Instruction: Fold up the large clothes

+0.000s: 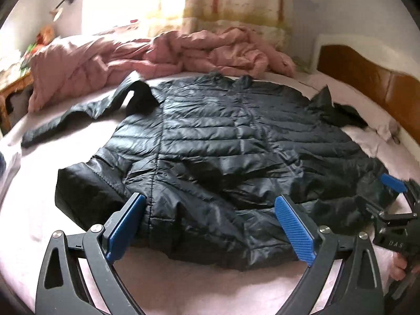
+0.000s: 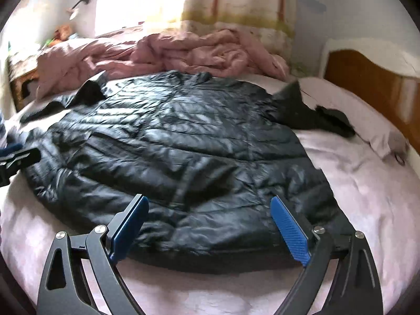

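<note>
A black quilted puffer jacket [image 1: 223,144] lies spread flat on the pink bed sheet [image 1: 183,286], hem nearest me and collar at the far side. One sleeve [image 1: 78,115] trails off to the left; the other sleeve [image 1: 333,107] lies crumpled at the right. My left gripper [image 1: 210,199] is open over the hem's left part, nothing between its blue pads. My right gripper [image 2: 208,199] is open too, over the hem's right part of the jacket [image 2: 183,144]. The left wrist view shows the right gripper [image 1: 391,191] at the jacket's right corner, with a hand [image 1: 401,265] behind it.
A crumpled pink duvet [image 1: 162,55] is piled along the far side of the bed. A wooden headboard [image 1: 367,78] and a pillow [image 2: 378,134] are at the right. A wooden bedside table [image 1: 13,84] stands at the left. A curtain [image 1: 236,5] hangs behind.
</note>
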Action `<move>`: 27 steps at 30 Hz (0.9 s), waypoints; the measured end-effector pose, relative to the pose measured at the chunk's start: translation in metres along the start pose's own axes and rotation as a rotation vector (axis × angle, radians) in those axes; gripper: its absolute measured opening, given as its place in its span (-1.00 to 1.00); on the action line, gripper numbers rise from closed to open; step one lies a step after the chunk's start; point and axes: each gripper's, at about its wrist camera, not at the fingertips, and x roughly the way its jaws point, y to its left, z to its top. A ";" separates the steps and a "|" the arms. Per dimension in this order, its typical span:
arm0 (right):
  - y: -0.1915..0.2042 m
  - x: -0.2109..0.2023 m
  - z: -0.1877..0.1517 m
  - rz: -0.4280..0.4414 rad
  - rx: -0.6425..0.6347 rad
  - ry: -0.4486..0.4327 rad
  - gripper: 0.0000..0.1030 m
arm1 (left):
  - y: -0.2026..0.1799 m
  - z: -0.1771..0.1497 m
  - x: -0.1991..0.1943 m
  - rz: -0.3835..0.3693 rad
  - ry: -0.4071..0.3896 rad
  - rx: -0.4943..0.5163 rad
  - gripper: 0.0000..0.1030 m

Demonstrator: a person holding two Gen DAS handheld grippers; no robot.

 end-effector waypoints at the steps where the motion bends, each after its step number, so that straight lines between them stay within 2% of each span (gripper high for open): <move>1: 0.005 0.001 -0.001 0.006 -0.020 0.007 0.85 | -0.003 0.001 0.000 0.009 -0.005 0.017 0.90; 4: 0.020 0.009 -0.006 -0.003 -0.094 0.045 0.85 | -0.003 0.000 -0.001 0.033 -0.019 0.017 0.90; 7: 0.026 0.021 -0.012 -0.081 -0.142 0.072 0.85 | 0.003 -0.004 -0.001 0.047 -0.014 -0.007 0.90; 10: 0.015 0.028 -0.009 -0.112 -0.097 0.099 0.86 | 0.008 -0.006 -0.002 0.065 -0.026 -0.008 0.90; 11: 0.009 0.030 -0.009 -0.140 -0.084 0.109 0.89 | 0.009 -0.007 -0.002 0.098 -0.030 0.001 0.90; 12: 0.004 0.033 -0.008 -0.171 -0.078 0.121 1.00 | 0.009 -0.008 -0.002 0.124 -0.033 0.010 0.90; 13: -0.003 0.034 -0.008 -0.185 -0.066 0.132 0.99 | 0.011 -0.009 -0.001 0.140 -0.028 0.023 0.90; 15: -0.016 0.034 -0.009 -0.149 -0.029 0.142 0.99 | 0.015 -0.012 0.006 0.195 0.008 0.044 0.90; 17: -0.030 0.034 -0.009 -0.151 0.014 0.155 0.99 | 0.023 -0.016 0.015 0.240 0.066 0.045 0.90; 19: -0.040 0.035 -0.009 -0.176 0.031 0.154 0.99 | 0.035 -0.021 0.024 0.254 0.123 0.022 0.91; 21: -0.050 0.035 -0.009 -0.165 0.062 0.163 0.99 | 0.045 -0.024 0.029 0.268 0.169 -0.006 0.92; 23: -0.056 0.036 -0.010 -0.177 0.078 0.164 0.99 | 0.050 -0.025 0.030 0.291 0.178 -0.002 0.93; 25: -0.062 0.037 -0.010 -0.186 0.088 0.166 0.99 | 0.052 -0.022 0.031 0.349 0.152 0.045 0.93; 27: -0.067 0.037 -0.010 -0.174 0.108 0.165 0.99 | 0.057 -0.020 0.026 0.356 0.132 0.044 0.93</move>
